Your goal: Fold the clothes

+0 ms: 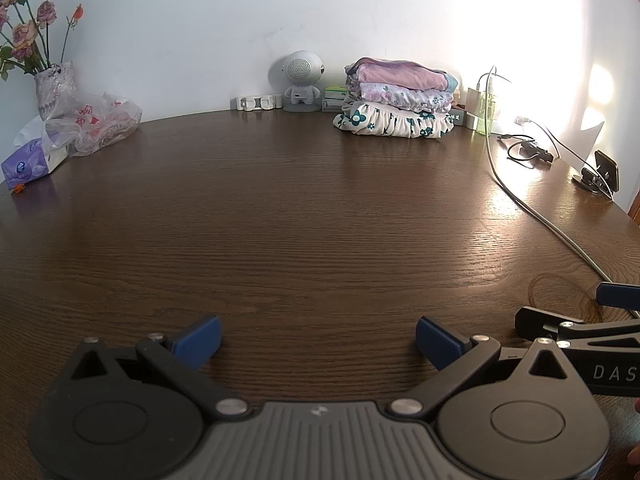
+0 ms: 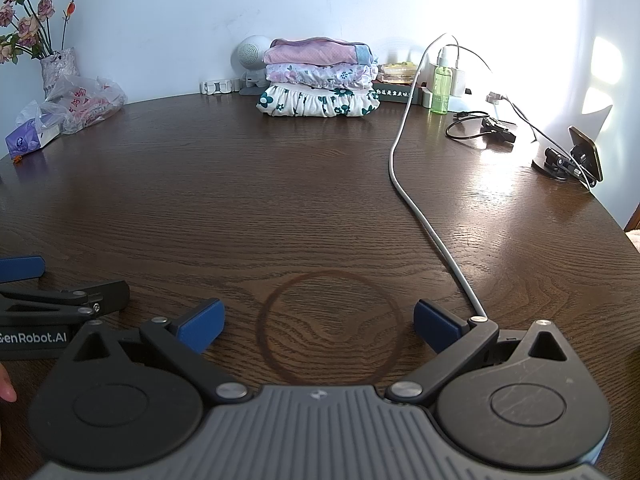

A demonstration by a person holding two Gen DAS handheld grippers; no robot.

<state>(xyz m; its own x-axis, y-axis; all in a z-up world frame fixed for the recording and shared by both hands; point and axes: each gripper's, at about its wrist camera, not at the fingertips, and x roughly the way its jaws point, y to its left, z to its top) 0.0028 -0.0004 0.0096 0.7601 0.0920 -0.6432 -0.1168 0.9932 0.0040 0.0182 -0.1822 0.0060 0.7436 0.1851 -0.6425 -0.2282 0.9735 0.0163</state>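
Left gripper (image 1: 318,340): jaws wide apart, nothing between them, low over the dark wooden table (image 1: 280,208). Right gripper (image 2: 319,326): jaws likewise spread and unloaded, a dark ring stain (image 2: 329,326) between them, white cable (image 2: 424,216) passing its right finger. Stack of folded clothes (image 2: 318,80): far ahead of both jaws, against the wall.

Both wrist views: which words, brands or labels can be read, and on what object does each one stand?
"GenRobot.AI", first letter cut off: side of the black left gripper.
"DAS", cut off by the frame edge: side of the black right gripper.
White characters on the dark box beside the folded clothes stack: too small to read.
Red print on the clear plastic bag: too crumpled to read.
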